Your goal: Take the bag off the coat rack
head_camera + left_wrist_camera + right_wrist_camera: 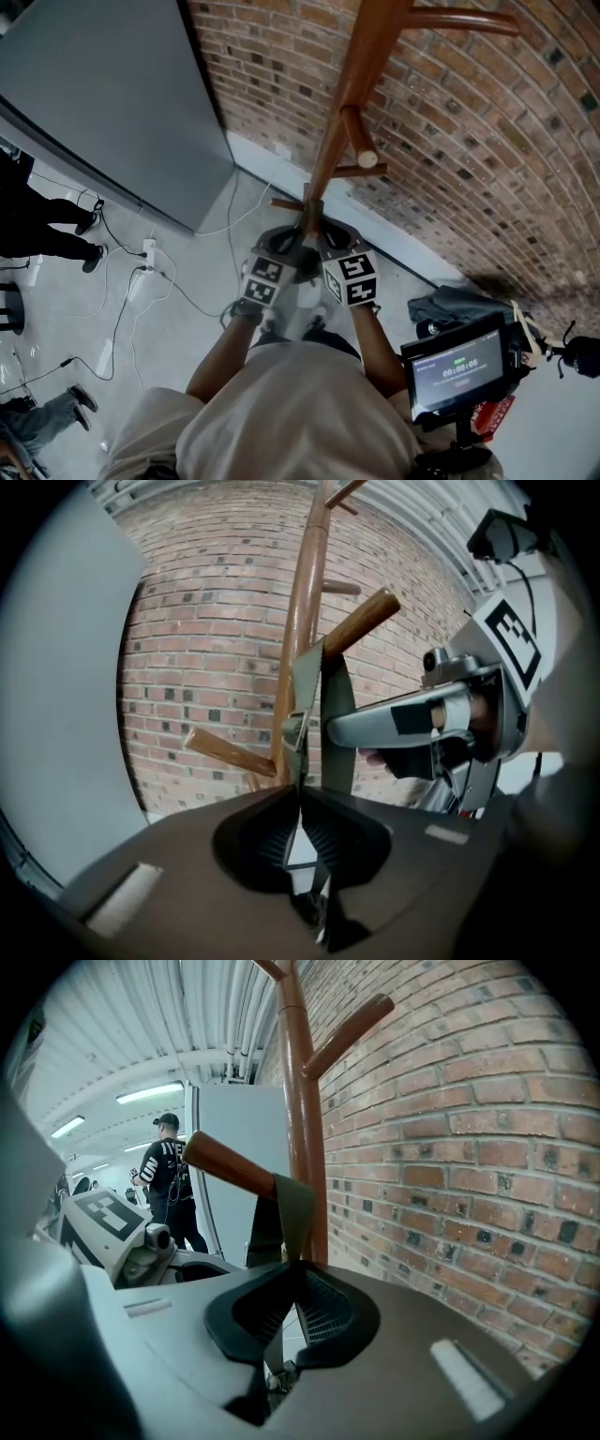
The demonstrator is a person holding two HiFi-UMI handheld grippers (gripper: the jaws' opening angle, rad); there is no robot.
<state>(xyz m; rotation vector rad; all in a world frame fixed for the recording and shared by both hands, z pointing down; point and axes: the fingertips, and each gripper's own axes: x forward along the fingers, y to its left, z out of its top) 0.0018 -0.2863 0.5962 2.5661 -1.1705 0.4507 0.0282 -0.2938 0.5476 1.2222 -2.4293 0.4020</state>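
The wooden coat rack [349, 103] stands against the brick wall. An olive bag strap [312, 220] hangs over one of its lower pegs [358, 141]. My left gripper [281, 246] and right gripper [328, 246] sit side by side just under that peg. In the left gripper view the left gripper [300, 789] is shut on the strap [305, 696] near a buckle. In the right gripper view the right gripper [292, 1265] is shut on the strap [295, 1213] just below the peg [230, 1166]. The bag's body is hidden below the grippers.
The brick wall [487, 141] is close behind the rack, with a grey panel [103, 103] to the left. Cables [141, 281] and a person's legs [56, 230] are on the floor at left. A screen on a stand [459, 370] is at the lower right.
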